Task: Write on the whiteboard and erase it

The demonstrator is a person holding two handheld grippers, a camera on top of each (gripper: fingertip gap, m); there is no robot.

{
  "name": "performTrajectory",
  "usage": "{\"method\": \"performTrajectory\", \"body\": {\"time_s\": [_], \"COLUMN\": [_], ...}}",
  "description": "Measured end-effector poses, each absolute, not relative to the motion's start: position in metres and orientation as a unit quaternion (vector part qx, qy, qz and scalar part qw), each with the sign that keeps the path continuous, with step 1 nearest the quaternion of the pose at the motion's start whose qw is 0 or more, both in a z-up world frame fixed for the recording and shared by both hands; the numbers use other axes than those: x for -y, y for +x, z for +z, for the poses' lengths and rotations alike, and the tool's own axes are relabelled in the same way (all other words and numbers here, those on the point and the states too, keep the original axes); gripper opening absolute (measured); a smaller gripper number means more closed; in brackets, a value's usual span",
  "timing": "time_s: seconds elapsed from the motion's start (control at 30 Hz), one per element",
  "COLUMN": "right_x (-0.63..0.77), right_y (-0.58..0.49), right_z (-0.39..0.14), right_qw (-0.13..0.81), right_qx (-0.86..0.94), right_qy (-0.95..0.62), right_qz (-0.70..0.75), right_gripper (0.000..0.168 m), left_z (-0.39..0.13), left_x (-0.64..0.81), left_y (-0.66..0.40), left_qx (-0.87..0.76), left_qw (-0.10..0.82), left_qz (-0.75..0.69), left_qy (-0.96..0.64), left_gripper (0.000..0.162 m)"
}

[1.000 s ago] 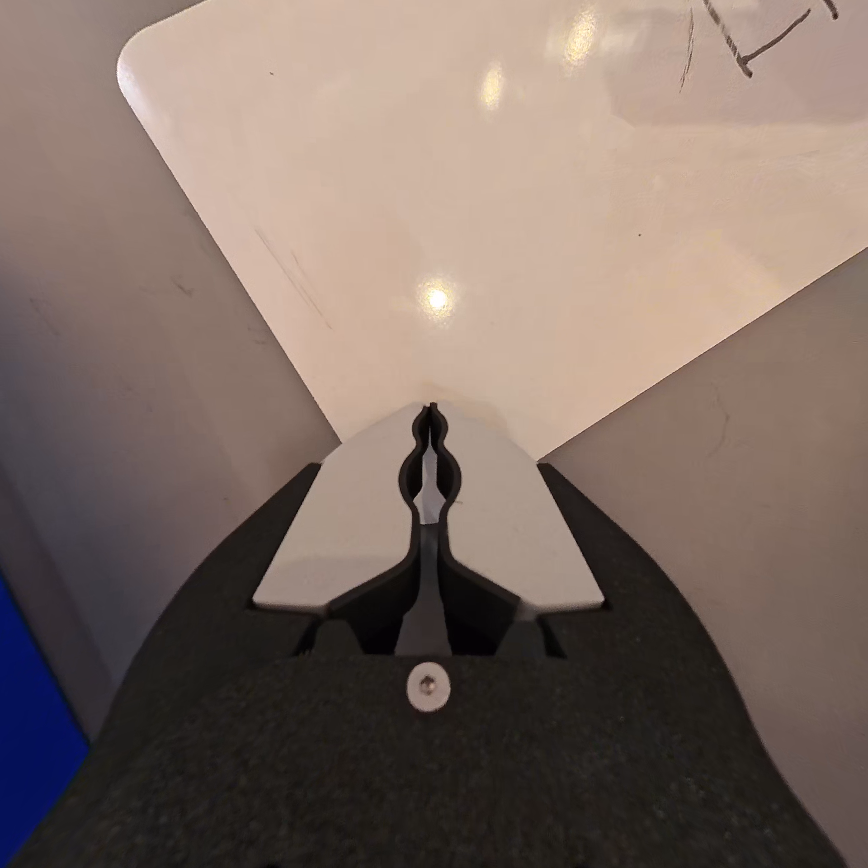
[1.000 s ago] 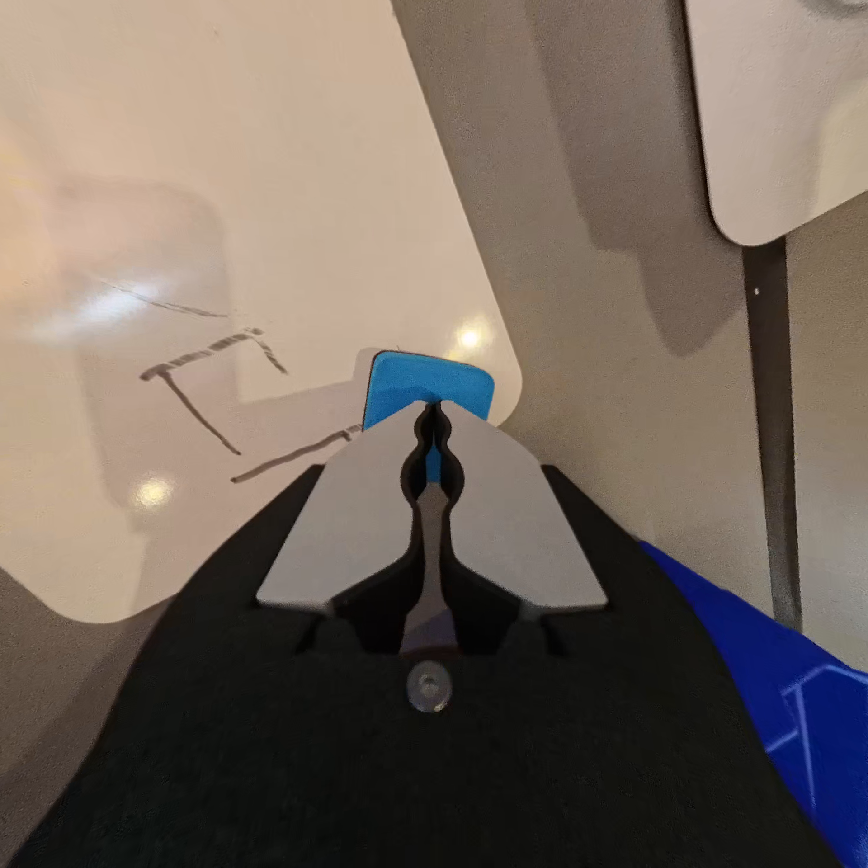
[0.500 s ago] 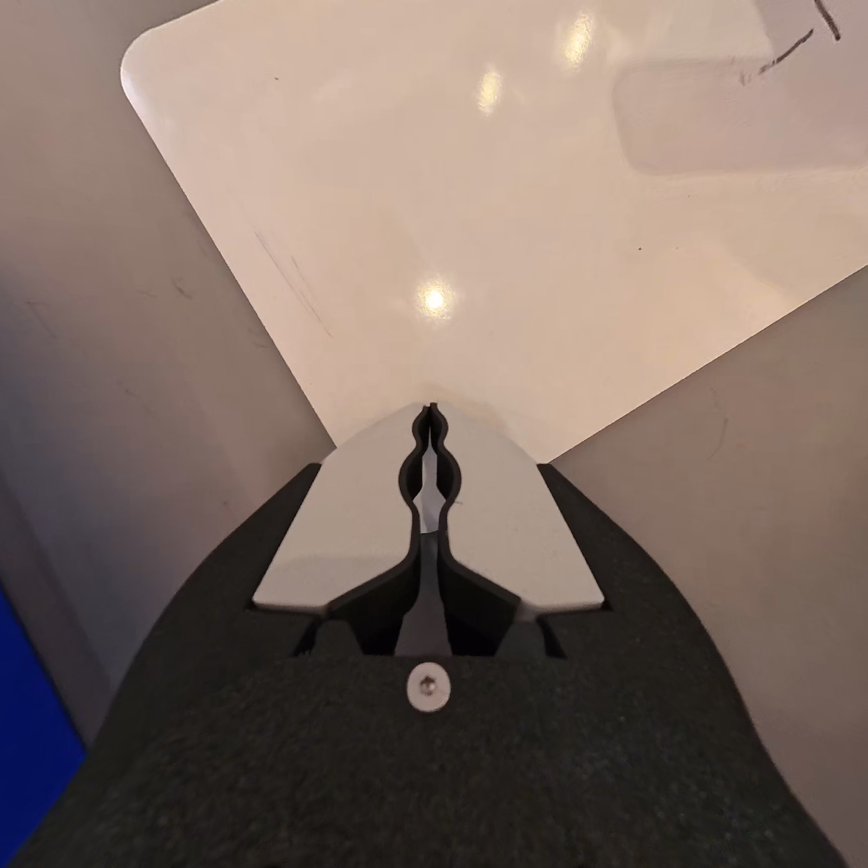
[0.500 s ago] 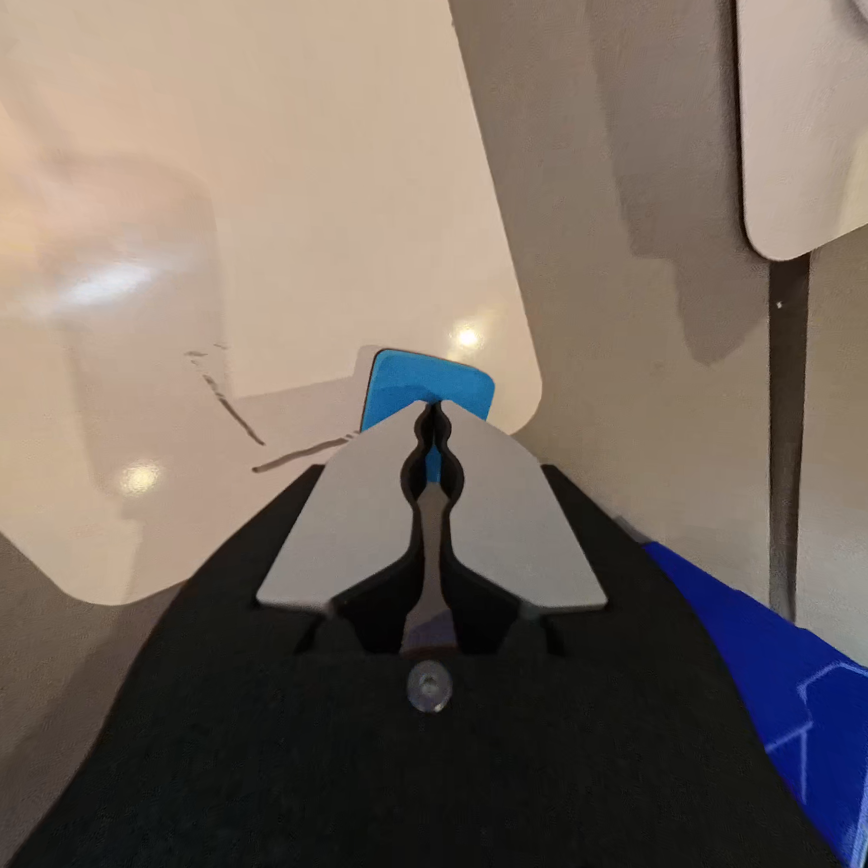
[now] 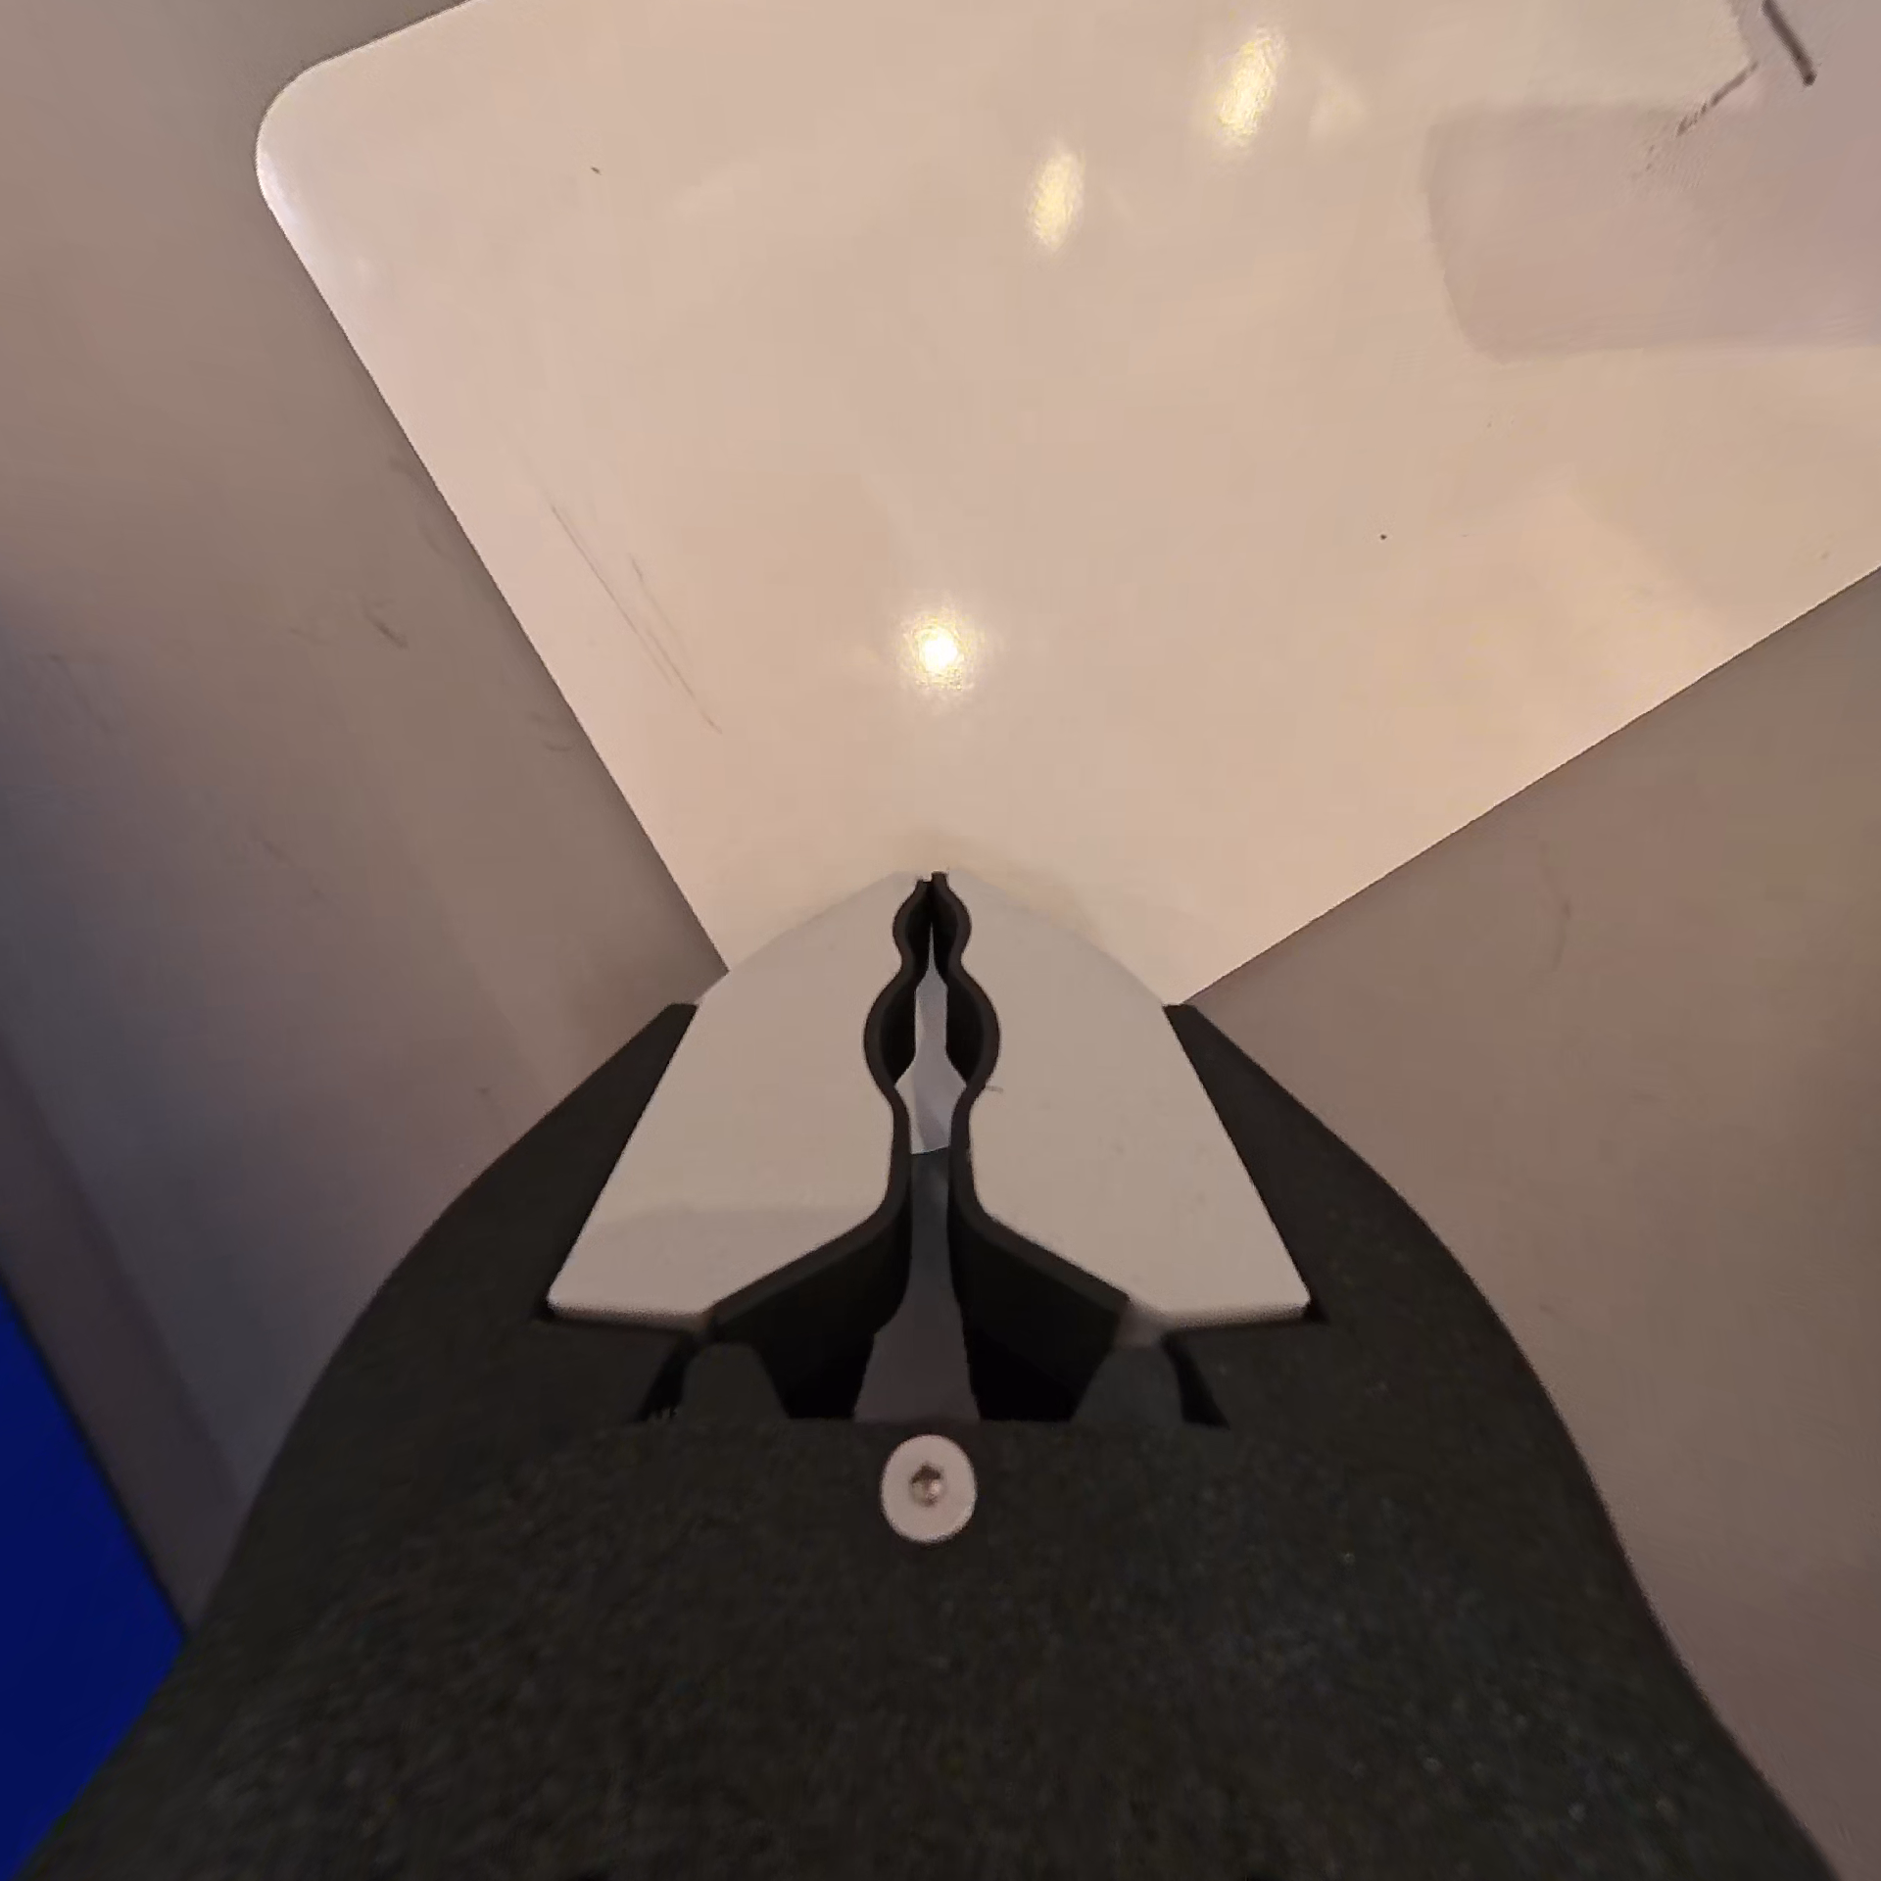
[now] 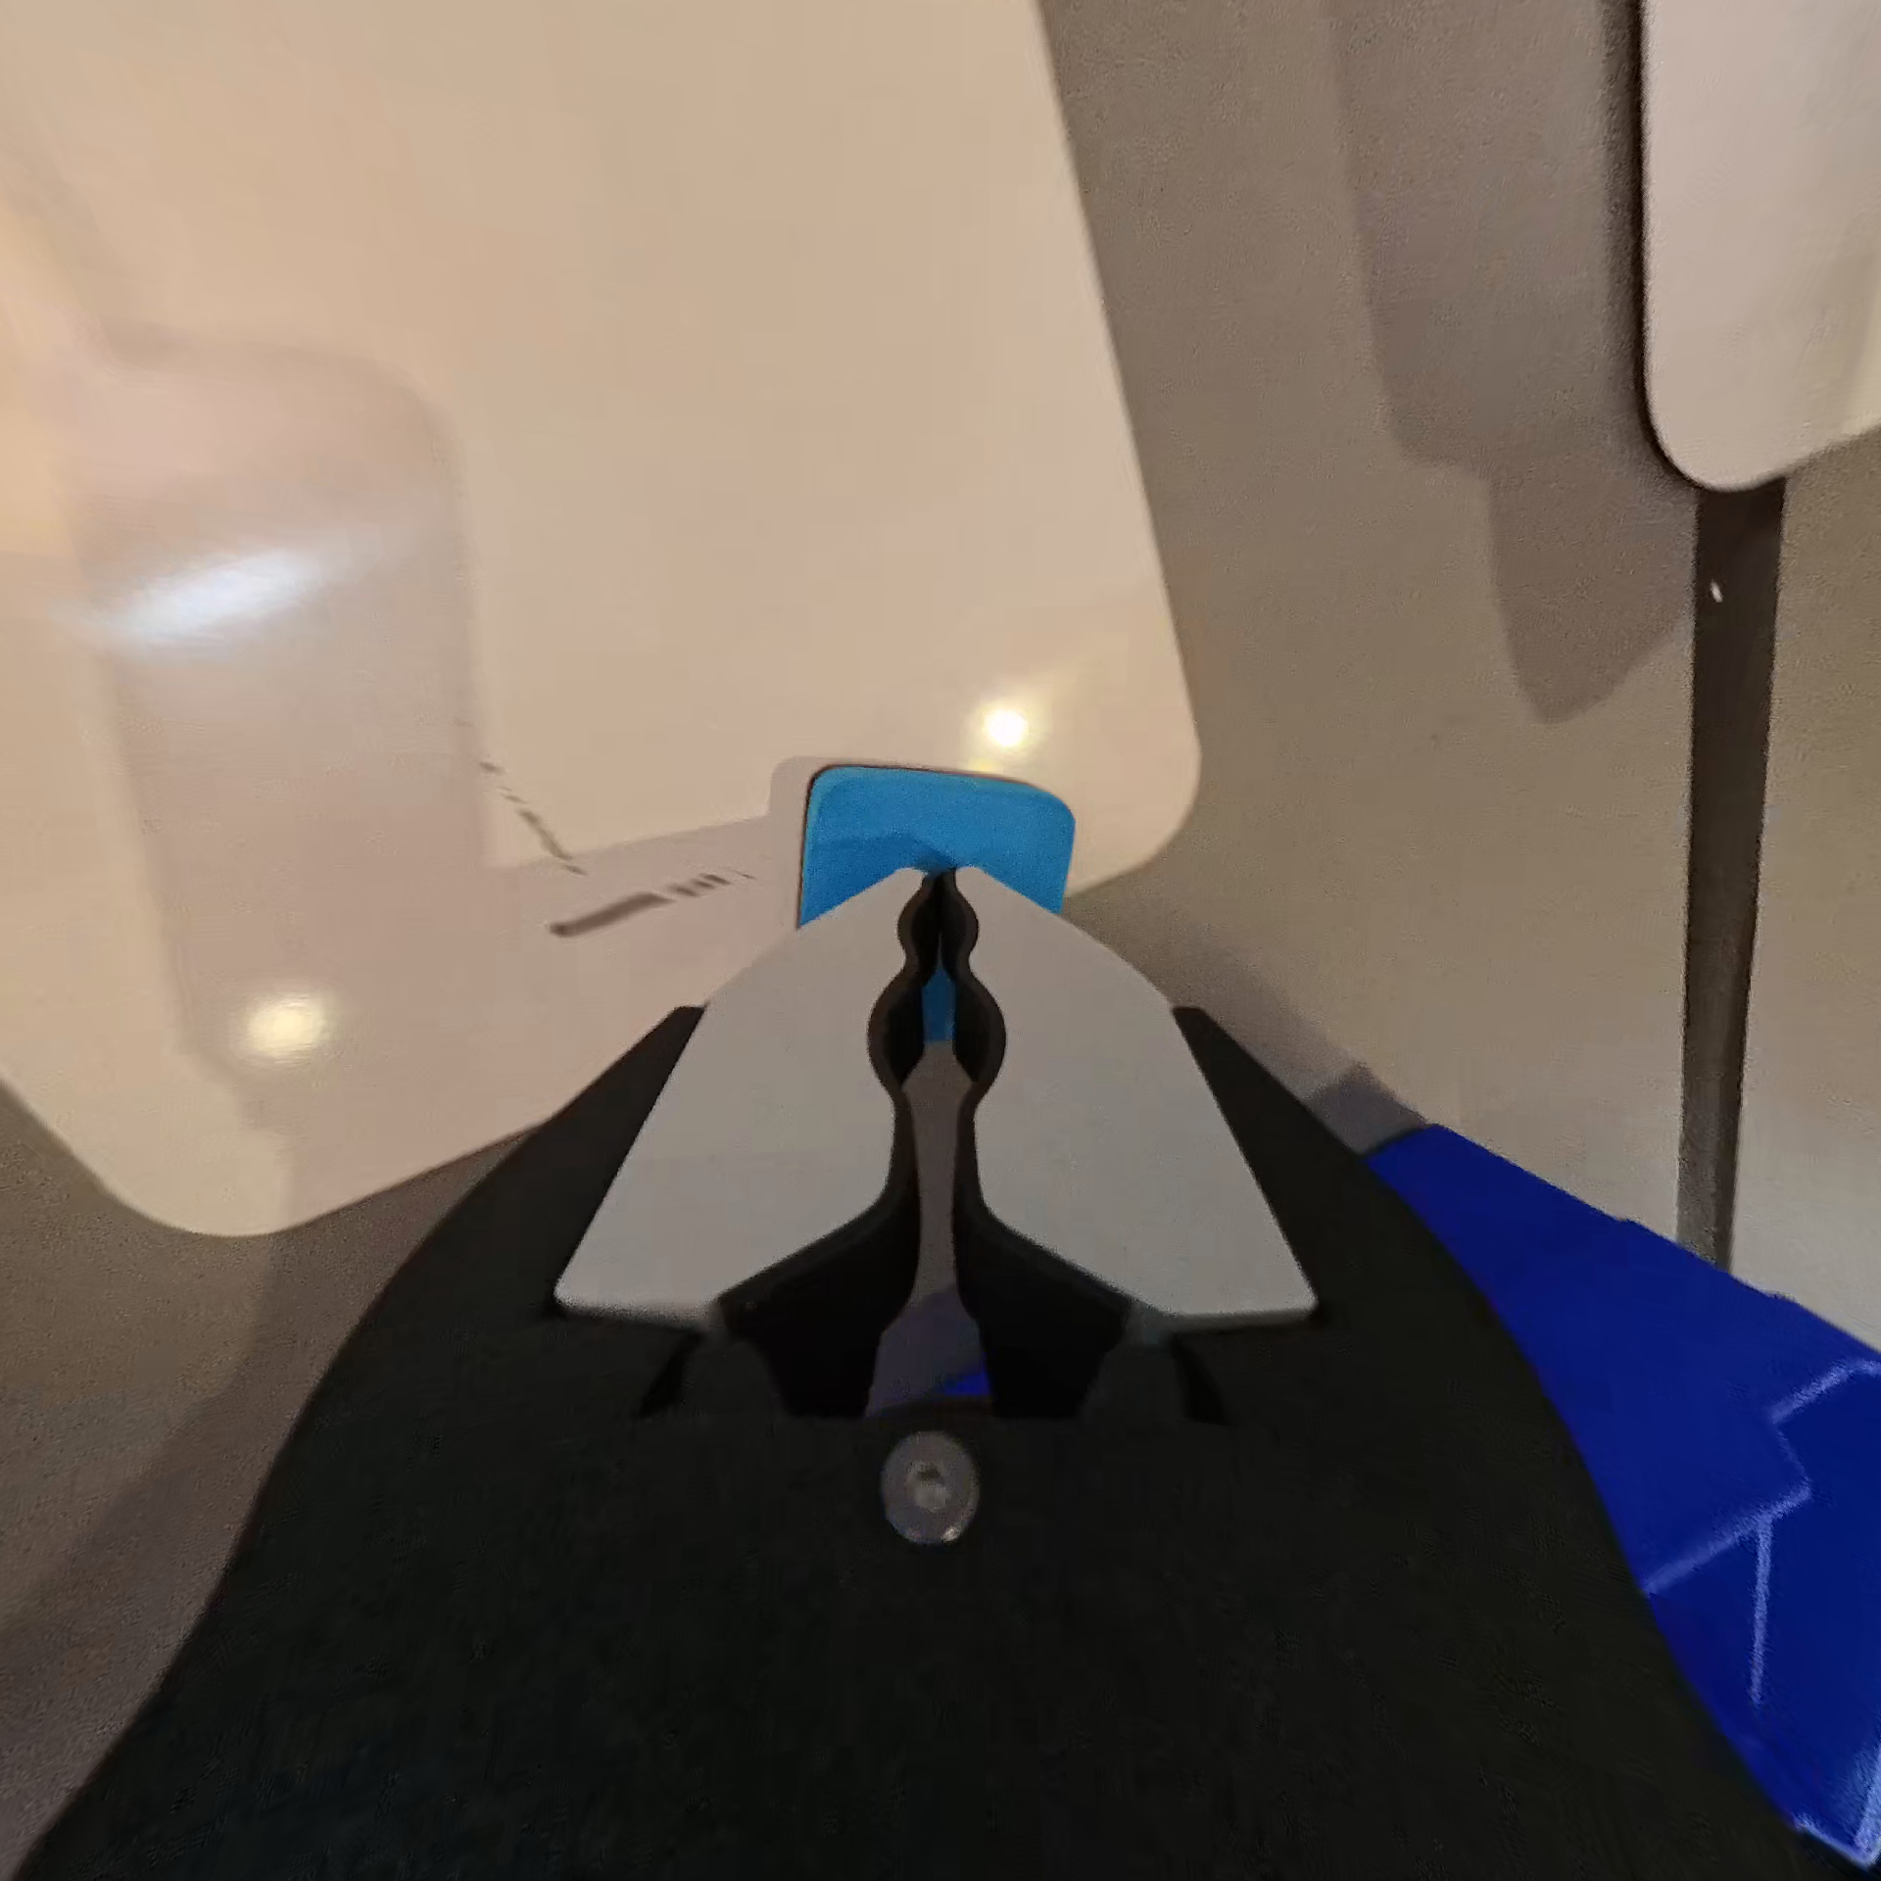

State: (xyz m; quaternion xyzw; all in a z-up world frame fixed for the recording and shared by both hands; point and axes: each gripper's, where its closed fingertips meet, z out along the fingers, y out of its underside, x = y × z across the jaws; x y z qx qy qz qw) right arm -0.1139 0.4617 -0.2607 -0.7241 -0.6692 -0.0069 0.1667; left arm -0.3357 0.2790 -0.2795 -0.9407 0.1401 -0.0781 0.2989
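Grey bench (image 5: 254, 916) carries the whiteboard (image 5: 1018, 458). Right gripper (image 6: 937, 873) clamps the blue eraser (image 6: 936, 824), pressed on the board just ahead; most strokes gone since a second ago, short marks (image 6: 631, 901) remain leftward. Left gripper (image 5: 934, 877), closed and empty, pins the board's near corner.

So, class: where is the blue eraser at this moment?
In the right wrist view, the blue eraser is clamped at the tips of the right gripper, over the whiteboard near its rounded corner, just right of the remaining marker strokes.
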Motion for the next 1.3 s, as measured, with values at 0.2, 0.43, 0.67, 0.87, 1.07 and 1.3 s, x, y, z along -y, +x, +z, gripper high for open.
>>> {"method": "performTrajectory", "body": {"time_s": [0.2,0.43,0.67,0.87,1.07,1.3], "right_x": [-0.341,-0.447,-0.323,-0.422,-0.386,-0.485], "right_y": [-0.167,-0.096,-0.152,-0.098,-0.166,-0.102], "right_z": [-0.26,-0.26,-0.261,-0.263,-0.263,-0.264], "right_qw": [0.173,0.154,0.159,0.123,0.118,0.091], "right_qx": [0.782,0.68,0.796,0.661,0.72,0.613], "right_qy": [-0.599,-0.716,-0.583,-0.74,-0.684,-0.784], "right_qz": [0.01,-0.032,-0.005,-0.018,-0.001,-0.033], "right_gripper": [0.0,0.0,0.0,0.0,0.0,0.0], "left_z": [-0.279,-0.279,-0.279,-0.279,-0.279,-0.279], "left_x": [-0.28,-0.279,-0.28,-0.278,-0.28,-0.279], "left_y": [-0.335,-0.335,-0.334,-0.333,-0.332,-0.332], "left_qx": [-0.141,-0.142,-0.141,-0.142,-0.14,-0.142], "left_qw": [0.299,0.299,0.3,0.3,0.3,0.3], "left_qz": [-0.08,-0.079,-0.082,-0.083,-0.086,-0.087], "left_qy": [-0.94,-0.94,-0.94,-0.94,-0.94,-0.939], "left_gripper": [0.0,0.0,0.0,0.0,0.0,0.0]}}
